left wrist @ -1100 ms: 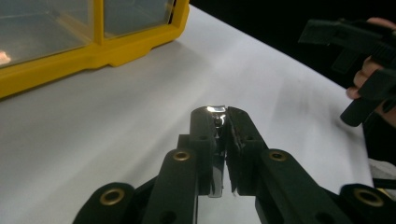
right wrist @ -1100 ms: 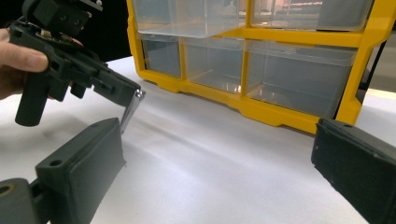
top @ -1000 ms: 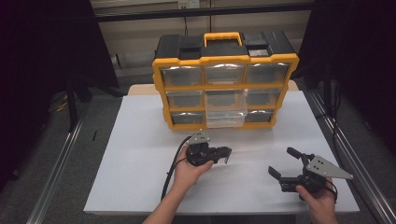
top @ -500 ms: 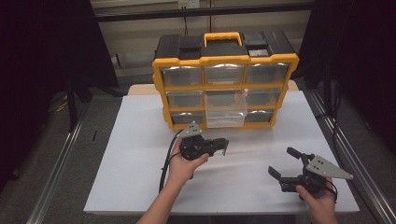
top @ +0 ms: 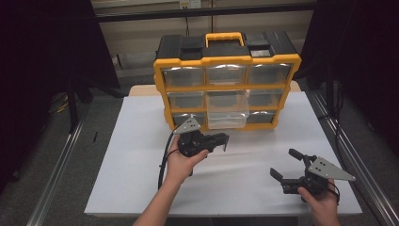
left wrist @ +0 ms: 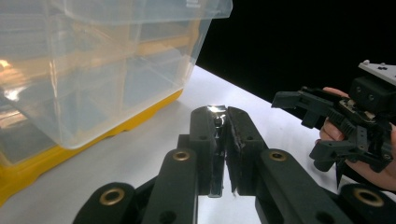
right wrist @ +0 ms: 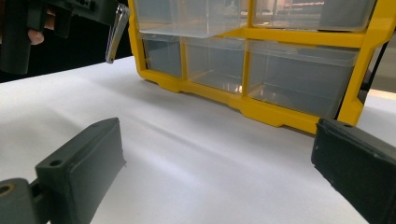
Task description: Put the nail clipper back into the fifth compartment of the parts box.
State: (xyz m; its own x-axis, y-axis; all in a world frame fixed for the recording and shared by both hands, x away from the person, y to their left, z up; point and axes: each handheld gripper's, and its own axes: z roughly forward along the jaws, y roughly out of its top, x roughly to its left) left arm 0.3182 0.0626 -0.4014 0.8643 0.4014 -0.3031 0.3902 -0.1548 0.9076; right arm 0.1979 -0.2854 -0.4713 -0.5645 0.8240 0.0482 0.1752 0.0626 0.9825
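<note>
- Centrally, high view: the left gripper [top: 225,140], clamped on a small shiny metal piece [top: 226,142], sits just below the yellow organizer [top: 227,60] and its pulled-out clear drawer [top: 227,120]; the right gripper [top: 288,164], jaws apart and empty, lies lower right on the white table [top: 127,155].
- Left gripper view: the metal piece [left wrist: 217,116] is pinched between closed jaws at centre; drawer [left wrist: 93,65] upper left; right gripper [left wrist: 303,121] at right edge.
- Right gripper view: wide-open jaws at the bottom corners; organizer [right wrist: 261,109] upper right; metal piece [right wrist: 116,32] upper left.
</note>
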